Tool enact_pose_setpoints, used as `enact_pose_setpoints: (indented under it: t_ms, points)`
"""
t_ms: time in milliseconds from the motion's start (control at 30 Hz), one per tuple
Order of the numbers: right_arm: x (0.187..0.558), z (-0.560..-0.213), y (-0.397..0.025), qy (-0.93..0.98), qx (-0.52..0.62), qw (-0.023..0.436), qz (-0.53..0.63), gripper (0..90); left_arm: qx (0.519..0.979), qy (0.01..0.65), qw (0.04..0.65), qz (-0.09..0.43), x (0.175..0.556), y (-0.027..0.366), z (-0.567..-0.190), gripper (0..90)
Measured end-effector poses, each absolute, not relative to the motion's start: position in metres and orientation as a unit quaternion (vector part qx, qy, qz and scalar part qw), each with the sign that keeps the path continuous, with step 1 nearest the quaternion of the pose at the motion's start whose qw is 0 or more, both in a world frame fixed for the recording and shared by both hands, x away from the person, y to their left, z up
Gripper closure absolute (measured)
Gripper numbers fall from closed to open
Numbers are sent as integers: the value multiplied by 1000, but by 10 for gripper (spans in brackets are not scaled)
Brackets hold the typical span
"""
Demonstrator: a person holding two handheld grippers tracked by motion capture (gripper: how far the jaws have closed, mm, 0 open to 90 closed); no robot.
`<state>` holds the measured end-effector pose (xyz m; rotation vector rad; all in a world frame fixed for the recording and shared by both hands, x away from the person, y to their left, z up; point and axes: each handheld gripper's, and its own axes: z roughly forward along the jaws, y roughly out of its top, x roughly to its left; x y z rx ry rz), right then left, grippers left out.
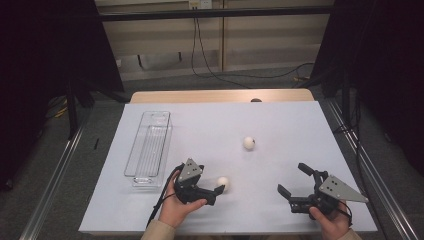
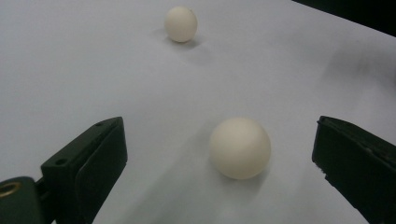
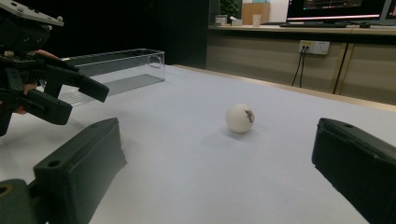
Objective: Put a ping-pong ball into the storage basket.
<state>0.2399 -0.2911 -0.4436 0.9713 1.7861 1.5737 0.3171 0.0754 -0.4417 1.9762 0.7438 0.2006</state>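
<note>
— Left claw (image 1: 212, 191) is wide open, jaws spread either side of the near ball (image 2: 240, 148), which sits on the white worktop (image 1: 280, 125) just ahead of them, untouched.

— And the right claw (image 1: 294, 181)?

— Open too, gripping nothing, low over the worktop. The far ball (image 3: 240, 117), the one with a small printed mark, lies well ahead of its jaws, apart from the near ball.

— How will that near ball handle?

— Looks like a table-tennis ball to me: very light, smooth, a thin hollow shell. It'll likely roll at a nudge and squirt out of an off-centre pinch.

— So where to grip?

— Across its widest part, both pads meeting it level and together, closing gently so the shell isn't dented.

— Where might it go?

— The clear tray (image 1: 150, 145) stands left of the left claw, with nothing visible inside.
</note>
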Motion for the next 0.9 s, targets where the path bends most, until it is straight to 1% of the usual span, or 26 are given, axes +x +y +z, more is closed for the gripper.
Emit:
enact_pose_setpoints:
  t_ms: [900]
  points:
    - [240,-444,-291,666,364,281,587,12,825,299,474,69,320,62,-444,54]
